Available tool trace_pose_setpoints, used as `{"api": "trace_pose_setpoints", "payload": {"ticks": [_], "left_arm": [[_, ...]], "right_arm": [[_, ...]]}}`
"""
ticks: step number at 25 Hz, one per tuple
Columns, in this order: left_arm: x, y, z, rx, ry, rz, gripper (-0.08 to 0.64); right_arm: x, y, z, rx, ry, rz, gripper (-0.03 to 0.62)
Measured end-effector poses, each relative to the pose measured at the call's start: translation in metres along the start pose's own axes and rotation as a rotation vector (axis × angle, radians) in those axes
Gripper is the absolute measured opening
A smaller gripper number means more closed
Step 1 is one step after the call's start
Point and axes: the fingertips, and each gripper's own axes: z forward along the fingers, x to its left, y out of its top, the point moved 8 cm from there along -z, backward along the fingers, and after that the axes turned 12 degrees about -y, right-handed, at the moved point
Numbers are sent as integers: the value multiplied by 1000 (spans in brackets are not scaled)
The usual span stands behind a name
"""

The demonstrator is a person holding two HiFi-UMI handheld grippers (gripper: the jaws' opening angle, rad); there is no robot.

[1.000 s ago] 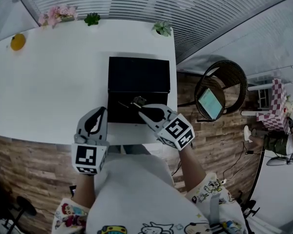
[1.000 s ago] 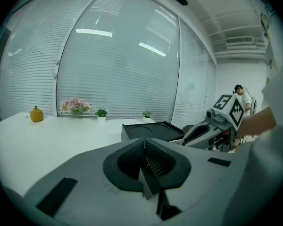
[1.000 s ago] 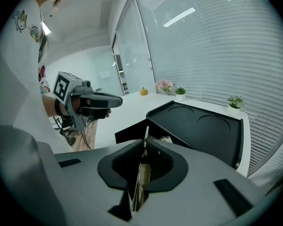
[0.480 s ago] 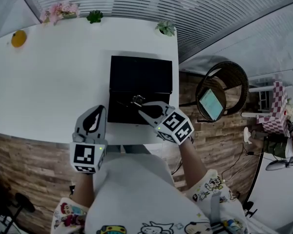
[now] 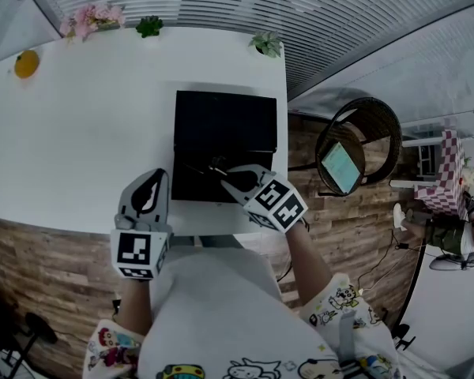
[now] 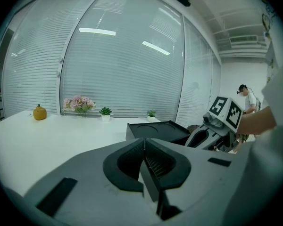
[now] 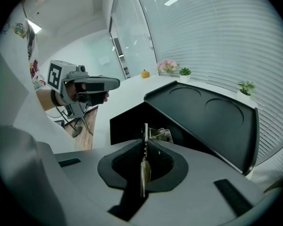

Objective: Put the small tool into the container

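Small tool (image 7: 159,134) clamped in right gripper (image 5: 224,174) jaws, lowered toward container (image 5: 221,125) | left gripper (image 5: 163,174) jaws closed, empty, unmoved

No word, number or brand is legible; only coded square patterns (image 5: 134,251) on the left tongs (image 5: 160,173) and right tongs (image 5: 224,175).

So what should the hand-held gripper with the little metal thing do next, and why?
Probably dip the right hand-held gripper a bit lower into the open container. Its jaws are shut on the small tool, held over the box's opening beside the open lid, so going lower before letting go looks safest.
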Motion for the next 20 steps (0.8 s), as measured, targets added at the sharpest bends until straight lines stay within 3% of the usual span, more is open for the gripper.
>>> {"api": "trace_pose_setpoints", "payload": {"ticks": [20], "left_arm": [[0, 1, 4, -6, 16, -17, 11]], "right_arm": [[-8, 4, 13, 37, -27, 118, 29]]}}
